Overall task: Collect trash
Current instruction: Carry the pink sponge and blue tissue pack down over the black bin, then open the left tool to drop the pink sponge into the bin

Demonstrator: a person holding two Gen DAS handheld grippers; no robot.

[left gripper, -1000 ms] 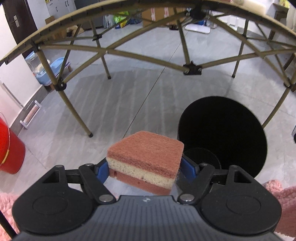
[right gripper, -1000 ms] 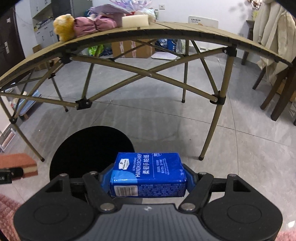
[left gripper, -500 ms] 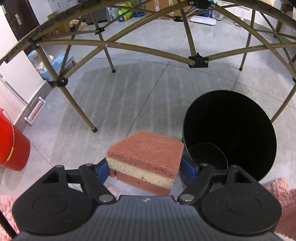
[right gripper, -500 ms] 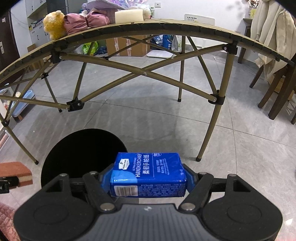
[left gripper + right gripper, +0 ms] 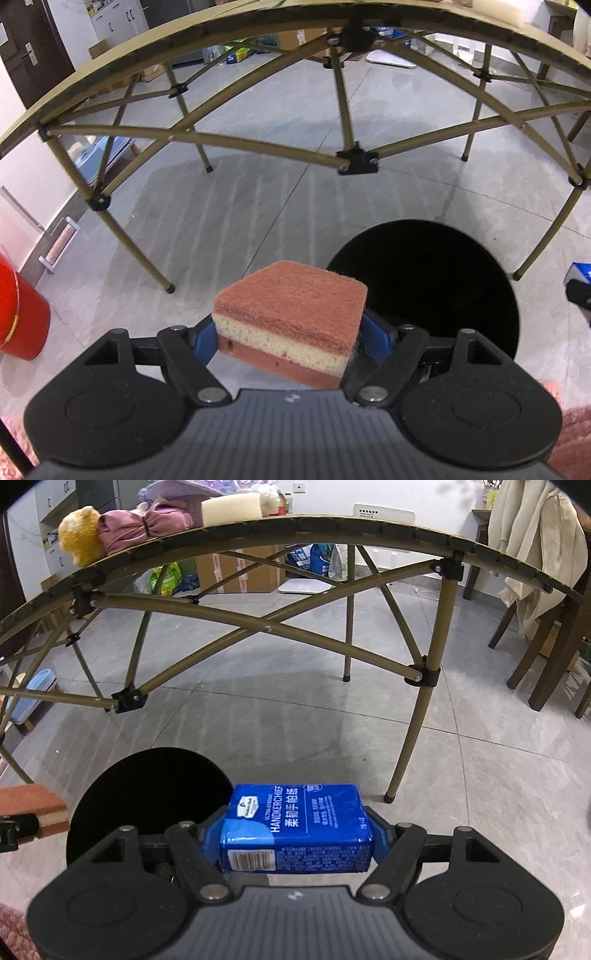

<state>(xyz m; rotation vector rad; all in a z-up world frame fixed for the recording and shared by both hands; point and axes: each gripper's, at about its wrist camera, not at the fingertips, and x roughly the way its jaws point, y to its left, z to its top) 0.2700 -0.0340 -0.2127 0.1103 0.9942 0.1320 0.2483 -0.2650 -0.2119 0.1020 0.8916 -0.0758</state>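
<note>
My left gripper (image 5: 290, 338) is shut on a sponge (image 5: 291, 314) with reddish scouring faces and a cream middle, held above the floor just left of a black trash bin (image 5: 436, 280). My right gripper (image 5: 295, 836) is shut on a blue tissue pack (image 5: 299, 823), held just right of the same bin (image 5: 147, 794). The sponge shows at the left edge of the right wrist view (image 5: 33, 805). The tissue pack shows at the right edge of the left wrist view (image 5: 580, 273). The bin's inside is dark.
A folding table with tan crossed legs (image 5: 347, 162) stands behind the bin; a yellow plush, a pink cloth and a foam block (image 5: 232, 511) lie on its top. A red bucket (image 5: 18, 317) is at far left. Wooden chair legs (image 5: 546, 653) stand at right.
Both grippers have shifted a little and the views tilted up slightly; the bin now sits lower in the frames. The sponge and tissue pack stay gripped.
</note>
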